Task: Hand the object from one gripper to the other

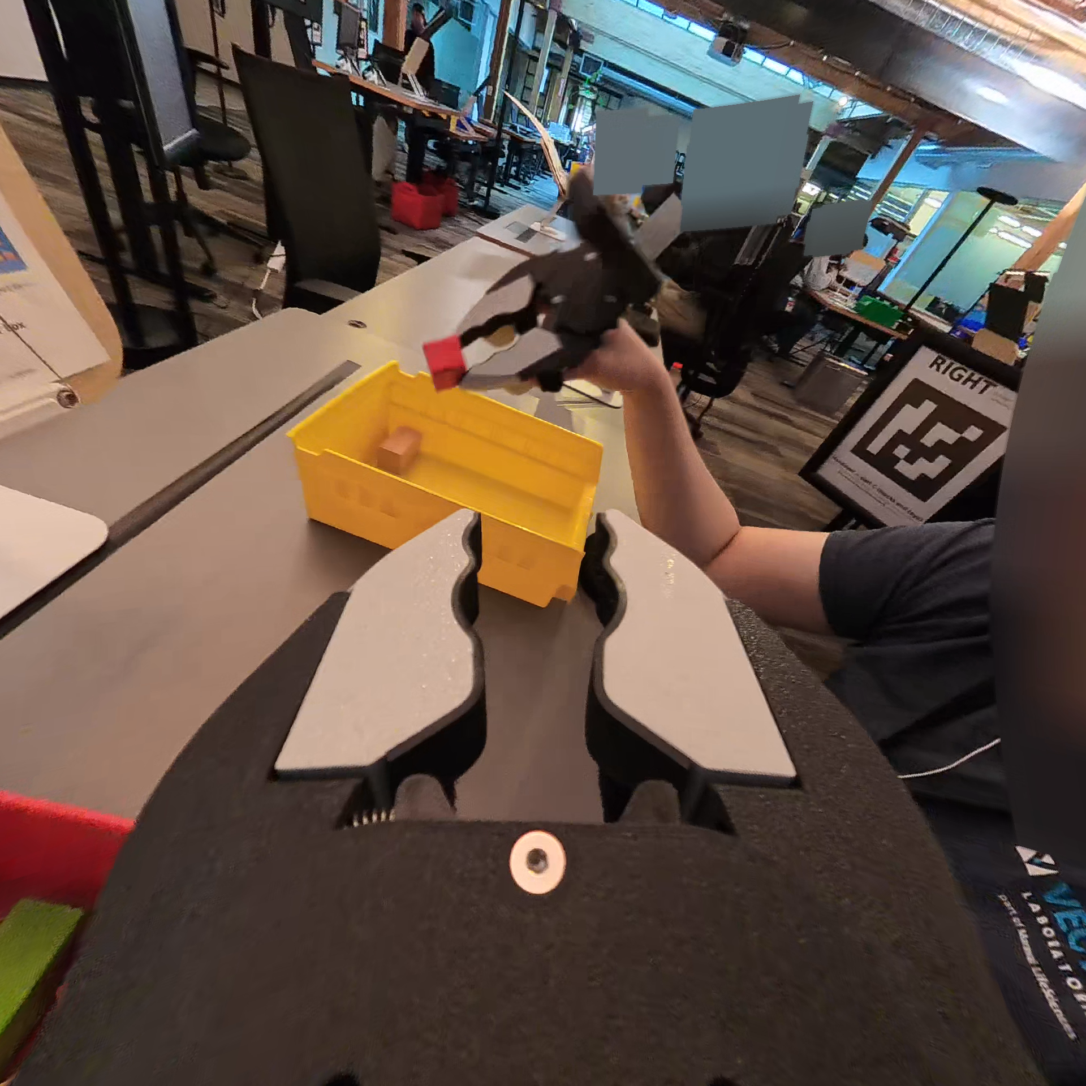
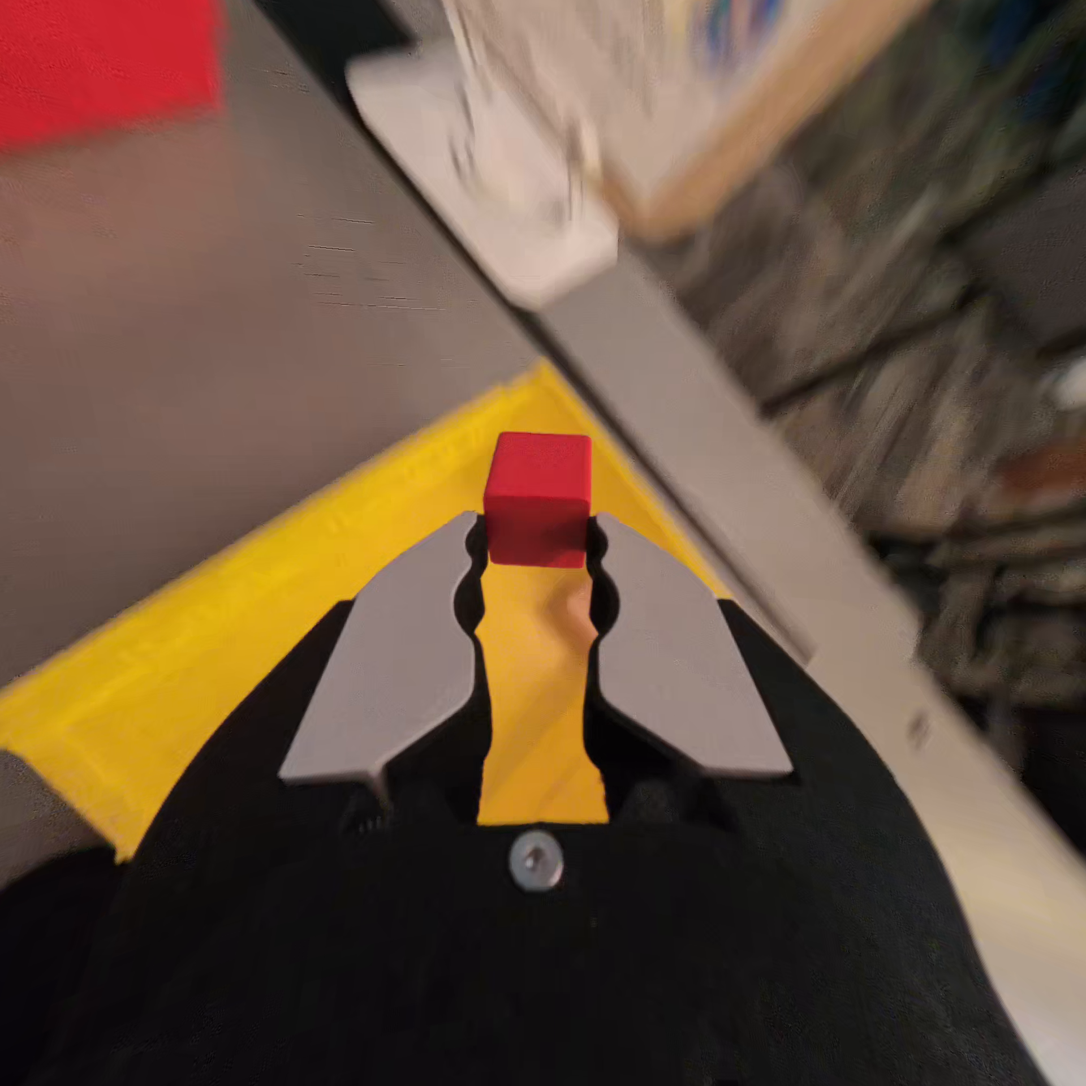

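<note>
Two hand-held grippers show: the right hand-held gripper, seen in the upper middle of the left wrist frame, clamps a small red cube between its grey fingertips, held in the air above the far edge of an open yellow plastic bin. Inside that bin, toward its left end, lies a small orange-brown wooden block. At the lower centre of its own frame, the left hand-held gripper stands with its fingers apart and nothing between them, over the grey desk just before the bin's near wall.
</note>
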Demonstrator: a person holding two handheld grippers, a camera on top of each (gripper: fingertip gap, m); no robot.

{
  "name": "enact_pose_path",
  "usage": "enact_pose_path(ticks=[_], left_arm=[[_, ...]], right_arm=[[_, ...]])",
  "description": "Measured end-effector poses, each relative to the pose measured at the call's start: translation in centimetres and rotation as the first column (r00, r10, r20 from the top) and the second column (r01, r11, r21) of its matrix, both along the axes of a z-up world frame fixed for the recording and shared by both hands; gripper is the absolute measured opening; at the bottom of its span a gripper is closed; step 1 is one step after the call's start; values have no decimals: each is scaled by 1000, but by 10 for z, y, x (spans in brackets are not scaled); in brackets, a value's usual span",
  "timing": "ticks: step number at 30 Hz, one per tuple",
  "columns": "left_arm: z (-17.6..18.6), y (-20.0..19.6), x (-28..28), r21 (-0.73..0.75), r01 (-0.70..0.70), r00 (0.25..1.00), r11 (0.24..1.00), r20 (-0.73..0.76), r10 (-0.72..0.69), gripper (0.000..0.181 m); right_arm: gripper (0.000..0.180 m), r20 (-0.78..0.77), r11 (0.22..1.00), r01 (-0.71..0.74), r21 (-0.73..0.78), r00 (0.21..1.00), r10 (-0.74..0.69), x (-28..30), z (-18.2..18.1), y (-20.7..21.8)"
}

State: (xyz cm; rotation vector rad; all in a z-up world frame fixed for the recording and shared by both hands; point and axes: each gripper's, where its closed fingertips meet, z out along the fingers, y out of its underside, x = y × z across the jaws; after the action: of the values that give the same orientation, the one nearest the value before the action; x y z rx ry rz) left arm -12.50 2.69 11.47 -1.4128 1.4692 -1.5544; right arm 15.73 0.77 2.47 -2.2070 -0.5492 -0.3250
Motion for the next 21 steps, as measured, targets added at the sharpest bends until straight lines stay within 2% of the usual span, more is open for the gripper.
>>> enact_pose_path(ticks=[1,3,7,10,17,21], left_arm=[[1,0,-1,-1,-1,1000,1000,0,1,35],[2,0,-2,-7,2,1000,1000,2,-2,33],[-2,-2,-1,-13,21,1000,1000,-22,-21,31],[-6,-5,1,2,25,999,1000,-44,-25,31],[-15,-13,6,28,63,993,998,-97,-60,31],[-18,-18,7,34,81,990,996,-117,-77,31]], right_arm=[[33,-32,988,84,-130,996,-88,23,-28,-5],[33,-40,917,186,-353,976,-214,51,-81,-15],[33,7,705,358,-612,894,-448,75,-144,-31],[33,44,639,455,-620,833,-551,87,-159,-30],[33,84,603,557,-571,771,-632,107,-160,-28],[33,122,590,569,-573,771,-625,109,-164,-29]])
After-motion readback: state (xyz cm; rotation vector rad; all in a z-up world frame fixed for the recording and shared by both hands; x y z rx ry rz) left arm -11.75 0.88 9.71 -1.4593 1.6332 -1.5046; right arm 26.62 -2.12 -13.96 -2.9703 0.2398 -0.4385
